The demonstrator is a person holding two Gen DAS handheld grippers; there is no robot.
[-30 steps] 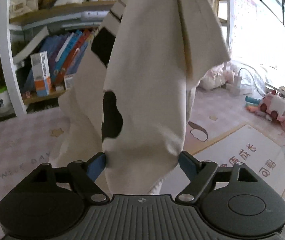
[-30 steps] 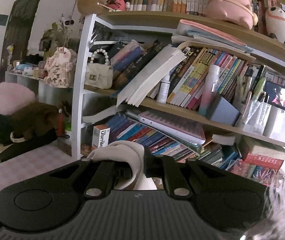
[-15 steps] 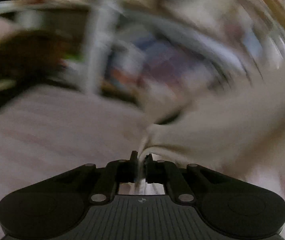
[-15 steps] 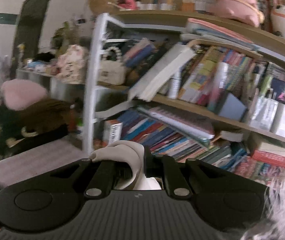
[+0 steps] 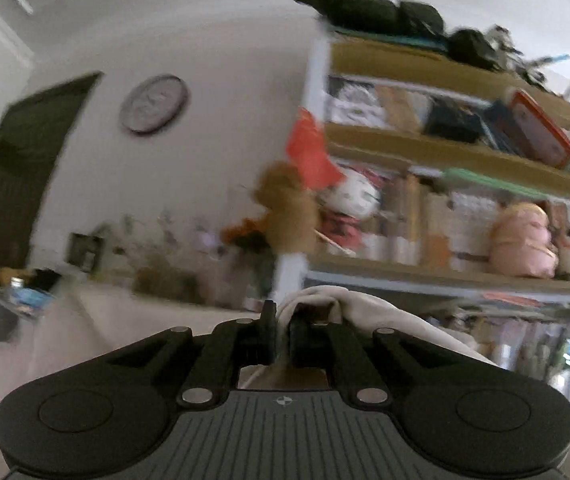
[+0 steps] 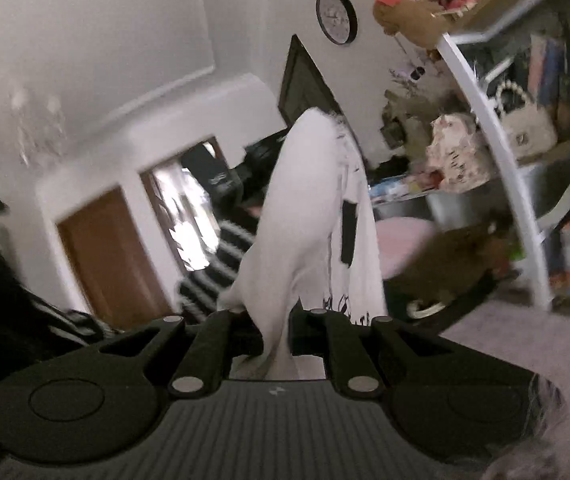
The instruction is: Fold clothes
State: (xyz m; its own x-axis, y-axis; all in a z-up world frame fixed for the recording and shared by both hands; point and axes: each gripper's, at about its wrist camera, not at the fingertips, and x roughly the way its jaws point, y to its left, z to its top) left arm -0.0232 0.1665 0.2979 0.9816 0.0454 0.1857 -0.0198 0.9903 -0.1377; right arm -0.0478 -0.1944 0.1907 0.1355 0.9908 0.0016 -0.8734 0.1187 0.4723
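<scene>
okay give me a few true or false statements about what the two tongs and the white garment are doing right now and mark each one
1. The left tongs are shut on a fold of the white garment. True.
2. The right tongs are open with nothing between them. False: they are shut on the same white cloth, which stretches away from them.
3. The garment is plain white all over. False: it carries black patches and markings.
4. A round wall clock hangs on the wall beside the bookshelf. True.
5. The garment lies folded flat on the floor. False: it is held up between the tongs.
</scene>
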